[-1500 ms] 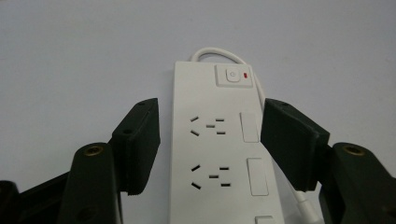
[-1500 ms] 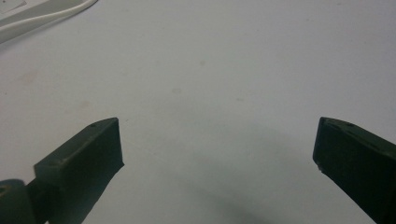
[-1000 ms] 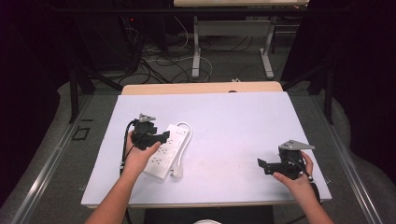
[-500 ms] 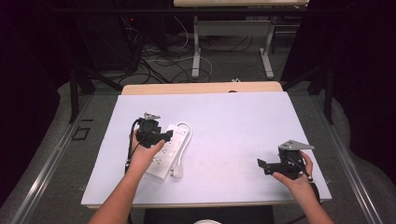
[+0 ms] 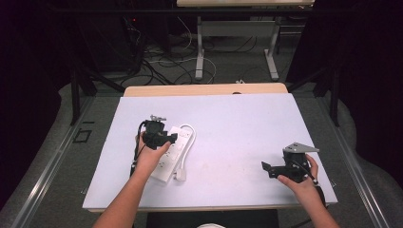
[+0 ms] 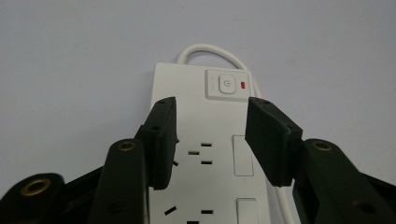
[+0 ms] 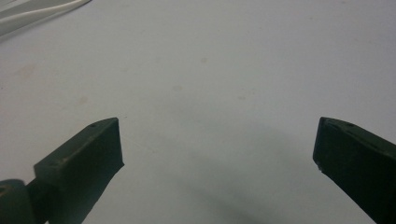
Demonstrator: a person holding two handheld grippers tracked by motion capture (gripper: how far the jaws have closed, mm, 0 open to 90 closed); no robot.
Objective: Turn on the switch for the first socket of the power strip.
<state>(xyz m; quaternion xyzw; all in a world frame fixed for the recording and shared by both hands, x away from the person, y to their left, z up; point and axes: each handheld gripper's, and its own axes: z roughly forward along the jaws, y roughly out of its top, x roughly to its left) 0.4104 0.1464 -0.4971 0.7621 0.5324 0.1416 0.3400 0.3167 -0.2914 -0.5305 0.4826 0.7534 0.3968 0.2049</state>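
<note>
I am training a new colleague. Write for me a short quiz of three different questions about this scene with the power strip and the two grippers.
1. True or false: the right gripper is closed on the power strip.
2. Which gripper is over the power strip? A) left gripper B) right gripper C) both
3. Fill in: beside the power button, the small indicator has the colour ____.

Key:
1. False. Its jaws are wide apart over the bare table, far from the strip.
2. A. In the left gripper view its open jaws frame the strip's switch end.
3. Red.
</note>
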